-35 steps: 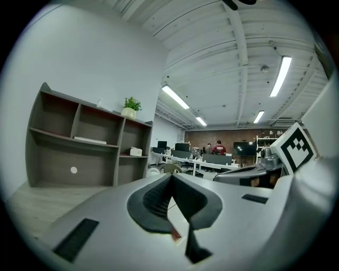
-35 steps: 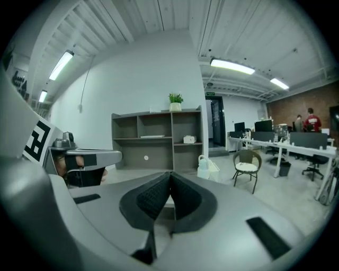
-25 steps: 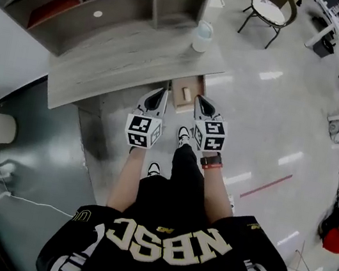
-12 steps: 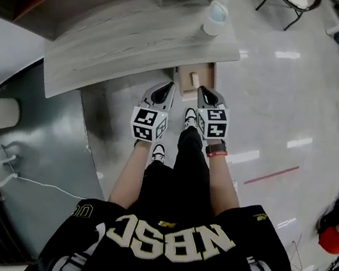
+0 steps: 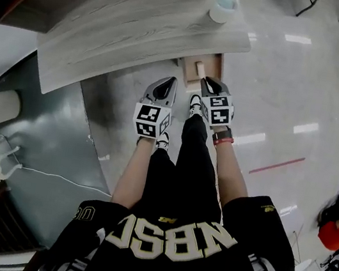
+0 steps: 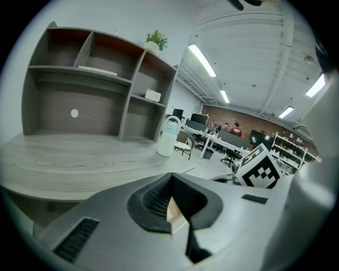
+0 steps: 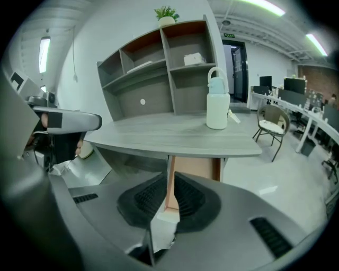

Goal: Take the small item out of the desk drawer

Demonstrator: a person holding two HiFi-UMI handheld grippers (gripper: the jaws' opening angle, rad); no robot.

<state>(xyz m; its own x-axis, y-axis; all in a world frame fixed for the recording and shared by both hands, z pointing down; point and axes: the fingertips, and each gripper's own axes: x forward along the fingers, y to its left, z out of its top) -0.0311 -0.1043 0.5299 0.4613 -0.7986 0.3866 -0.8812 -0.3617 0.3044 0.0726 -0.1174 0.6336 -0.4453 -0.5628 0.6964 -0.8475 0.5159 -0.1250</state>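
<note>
The wooden drawer stands pulled out from under the grey desk. A small pale block lies inside it. My right gripper is at the drawer's front right corner. Its jaws are opening, with a narrow gap between the pads. In the right gripper view the drawer's wooden edge shows in that gap of the right gripper, and I cannot tell whether they touch. My left gripper hangs left of the drawer below the desk edge. In the left gripper view its pads meet at the tips of the left gripper, holding nothing.
A white bottle with a pale blue lid stands on the desk's right end, above the drawer. A shelf unit rises behind the desk. The person's legs and shoes are just below the grippers. A chair stands to the right.
The head view has tilted, so the desk sits higher in the picture. The drawer shows slightly farther out. Both grippers keep their places beside it.
</note>
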